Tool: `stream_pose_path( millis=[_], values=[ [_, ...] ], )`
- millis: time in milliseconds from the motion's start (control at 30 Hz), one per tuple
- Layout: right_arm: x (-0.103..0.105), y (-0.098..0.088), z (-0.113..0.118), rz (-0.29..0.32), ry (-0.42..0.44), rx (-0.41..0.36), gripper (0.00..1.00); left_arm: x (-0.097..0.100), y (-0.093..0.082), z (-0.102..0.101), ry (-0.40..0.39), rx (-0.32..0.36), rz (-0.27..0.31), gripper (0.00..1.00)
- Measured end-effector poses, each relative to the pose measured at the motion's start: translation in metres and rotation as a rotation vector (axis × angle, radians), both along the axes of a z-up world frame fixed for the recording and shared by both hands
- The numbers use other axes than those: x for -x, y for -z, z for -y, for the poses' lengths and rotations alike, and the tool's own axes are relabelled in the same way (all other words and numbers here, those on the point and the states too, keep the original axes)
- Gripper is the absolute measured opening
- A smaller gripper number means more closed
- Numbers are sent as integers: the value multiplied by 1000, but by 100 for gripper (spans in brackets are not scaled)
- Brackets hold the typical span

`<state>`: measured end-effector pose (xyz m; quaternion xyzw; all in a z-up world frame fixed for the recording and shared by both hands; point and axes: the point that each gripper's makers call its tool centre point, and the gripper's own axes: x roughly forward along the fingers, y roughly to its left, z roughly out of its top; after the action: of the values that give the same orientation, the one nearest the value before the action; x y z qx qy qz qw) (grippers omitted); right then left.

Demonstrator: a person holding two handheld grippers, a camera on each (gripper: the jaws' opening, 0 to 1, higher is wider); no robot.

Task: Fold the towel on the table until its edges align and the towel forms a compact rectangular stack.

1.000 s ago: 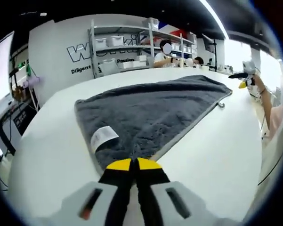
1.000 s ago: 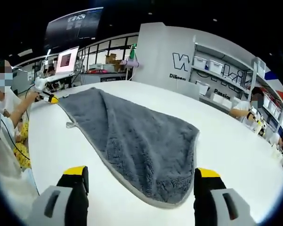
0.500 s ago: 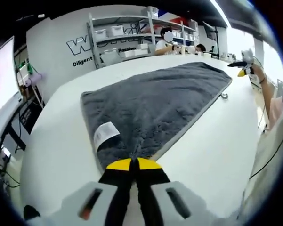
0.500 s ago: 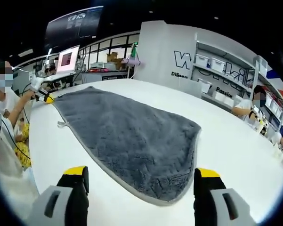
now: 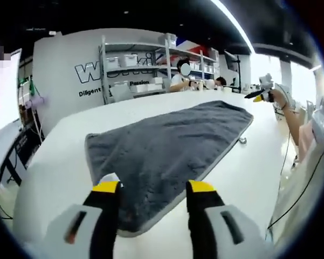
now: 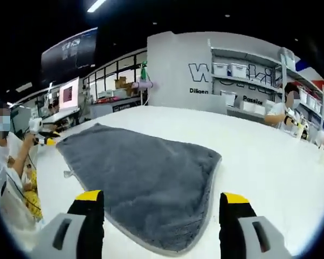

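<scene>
White table (image 5: 59, 162) in a workshop; shelving (image 5: 135, 59) with bins stands against the wall beyond it. The grey towel (image 5: 162, 145) lies flat and spread on the table. Left gripper (image 5: 152, 189): jaws apart, holding nothing, poised over the towel's near corner beside its white label (image 5: 109, 177). Right gripper (image 6: 162, 198): jaws wide, holding nothing, over the opposite corner. People sit at the table's far edge.

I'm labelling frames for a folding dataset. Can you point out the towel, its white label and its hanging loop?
towel (image 5: 167, 140): left gripper view, middle of the grey pile.
white label (image 5: 110, 177): left gripper view, tag at the near corner.
hanging loop (image 5: 242, 140): left gripper view, small loop beside the right hem.
</scene>
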<state>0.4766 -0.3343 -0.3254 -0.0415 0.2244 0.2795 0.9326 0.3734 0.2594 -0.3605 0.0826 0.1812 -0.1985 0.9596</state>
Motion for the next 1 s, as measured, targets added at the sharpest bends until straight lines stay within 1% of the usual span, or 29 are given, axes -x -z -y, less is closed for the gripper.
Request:
stream_pose_path(
  millis=[33, 100, 167, 200, 233, 267, 367, 400, 467, 600, 633, 700, 767, 800, 833, 867, 900, 933, 1000],
  values=[
    [-10, -1, 4, -9, 16, -7, 90, -2, -1, 1, -7, -2, 4, 77],
    [-30, 0, 8, -45, 61, -58, 87, -6, 0, 4, -12, -4, 12, 88],
    [-49, 3, 10, -82, 92, -106, 84, -8, 2, 9, -7, -5, 14, 88],
    [-57, 7, 11, -110, 114, -124, 82, -8, 3, 12, -1, -6, 13, 88],
    [-69, 11, 13, -138, 146, -138, 80, -8, 4, 14, 5, -2, 10, 89],
    [-82, 12, 14, -149, 162, -147, 76, -8, 5, 15, 9, 0, 10, 89],
    [-107, 21, 13, -203, 192, -174, 68, -9, 6, 18, 11, 10, 14, 97],
    [-112, 24, 12, -212, 191, -169, 66, -10, 6, 17, 4, 15, 20, 99],
    [-119, 32, 9, -241, 203, -161, 60, -10, 7, 17, -1, 17, 21, 99],
    [-138, 43, 8, -292, 244, -137, 54, -9, 9, 16, -2, 20, 15, 99],
    [-145, 44, 9, -296, 264, -143, 52, -9, 10, 17, -1, 19, 14, 99],
    [-168, 42, 22, -315, 303, -163, 47, -9, 11, 18, 2, 18, 12, 99],
    [-168, 48, 19, -333, 321, -161, 37, -8, 11, 19, 6, 17, 10, 99],
    [-172, 51, 19, -341, 332, -158, 33, -8, 12, 19, 8, 14, 9, 99],
    [-173, 52, 19, -349, 336, -154, 22, -8, 12, 19, 9, 11, 9, 99],
    [-181, 65, 21, -409, 383, -141, 20, -8, 14, 19, 13, -5, 2, 99],
    [-182, 68, 20, -423, 388, -137, 17, -8, 14, 20, 15, -7, 1, 99],
    [-182, 70, 18, -429, 386, -132, 11, -7, 14, 20, 18, -7, 1, 99],
    [-179, 70, 13, -422, 374, -131, 7, -6, 14, 22, 22, -5, 3, 99]
  ],
)
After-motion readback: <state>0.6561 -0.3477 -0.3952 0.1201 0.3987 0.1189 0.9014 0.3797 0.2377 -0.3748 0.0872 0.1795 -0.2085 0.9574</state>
